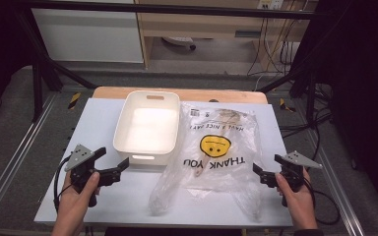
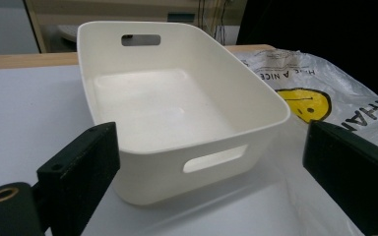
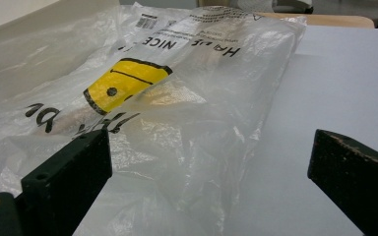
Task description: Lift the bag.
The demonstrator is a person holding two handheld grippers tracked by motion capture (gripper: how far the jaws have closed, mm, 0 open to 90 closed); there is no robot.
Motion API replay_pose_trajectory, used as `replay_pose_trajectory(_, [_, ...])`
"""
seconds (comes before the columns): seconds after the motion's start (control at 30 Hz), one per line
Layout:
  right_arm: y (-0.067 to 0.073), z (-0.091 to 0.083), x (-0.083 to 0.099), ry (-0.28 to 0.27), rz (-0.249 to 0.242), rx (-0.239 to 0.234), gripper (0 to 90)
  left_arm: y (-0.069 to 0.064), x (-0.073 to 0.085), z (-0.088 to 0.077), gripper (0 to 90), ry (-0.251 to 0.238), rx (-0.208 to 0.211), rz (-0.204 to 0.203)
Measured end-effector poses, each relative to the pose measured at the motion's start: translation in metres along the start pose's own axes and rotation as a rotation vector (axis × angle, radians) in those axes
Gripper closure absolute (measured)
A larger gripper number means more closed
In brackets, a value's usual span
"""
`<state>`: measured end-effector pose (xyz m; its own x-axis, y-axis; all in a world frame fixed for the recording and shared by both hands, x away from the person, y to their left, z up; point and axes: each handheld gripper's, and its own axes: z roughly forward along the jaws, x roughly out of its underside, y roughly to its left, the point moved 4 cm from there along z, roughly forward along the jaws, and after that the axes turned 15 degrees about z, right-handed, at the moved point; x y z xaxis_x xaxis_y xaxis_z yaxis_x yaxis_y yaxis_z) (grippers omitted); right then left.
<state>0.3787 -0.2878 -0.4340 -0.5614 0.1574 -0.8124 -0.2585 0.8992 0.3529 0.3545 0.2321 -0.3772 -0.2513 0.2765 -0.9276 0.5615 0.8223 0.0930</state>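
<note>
An empty white plastic bin [image 1: 147, 125] with handle slots stands on the white board [image 1: 93, 123], left of centre. Right beside it lies a clear plastic bag [image 1: 219, 147] printed with a yellow smiley and "THANK YOU"; pale tan shapes show through it. My left gripper [image 1: 112, 158] is open just off the bin's near left corner. In the left gripper view the bin [image 2: 177, 108] sits between and beyond the wide-apart jaws [image 2: 209, 147]. My right gripper [image 1: 267, 164] is open at the bag's near right edge. In the right gripper view the bag [image 3: 142, 98] lies ahead of the gripper [image 3: 209, 147], nothing held.
Behind the board a wooden table edge [image 1: 177, 92] shows. Black frame legs [image 1: 39, 73] stand at the far corners, and cables [image 1: 275, 49] hang at the back right. Bare board lies to the left of the bin and along the front edge [image 1: 128, 206].
</note>
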Motion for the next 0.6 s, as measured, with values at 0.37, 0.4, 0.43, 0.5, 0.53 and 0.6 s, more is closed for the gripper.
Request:
replay_pose_trajectory(0.37, [-0.006, -0.001, 0.0, -0.001, 0.001, 0.009, 5.2, 0.033, 0.011, -0.016, 7.0, -0.015, -0.071, -0.044])
replay_pose_trajectory(0.4, [-0.007, -0.001, 0.0, -0.001, -0.001, 0.01, 5.2, 0.036, 0.012, -0.018, 7.0, -0.016, -0.075, -0.046])
replay_pose_trajectory(0.43, [-0.007, -0.002, 0.0, 0.0, 0.001, 0.01, 5.3, 0.039, 0.013, -0.02, 6.9, -0.016, -0.079, -0.051])
replay_pose_trajectory(0.5, [-0.009, -0.002, 0.0, -0.001, 0.003, 0.013, 5.4, 0.045, 0.015, -0.023, 6.8, -0.017, -0.091, -0.062])
replay_pose_trajectory(0.53, [-0.01, -0.002, 0.0, 0.0, 0.0, 0.015, 5.4, 0.048, 0.017, -0.024, 6.9, -0.017, -0.097, -0.067])
replay_pose_trajectory(0.6, [-0.011, -0.002, 0.0, 0.001, 0.007, 0.021, 5.4, 0.053, 0.02, -0.027, 6.9, -0.016, -0.107, -0.076])
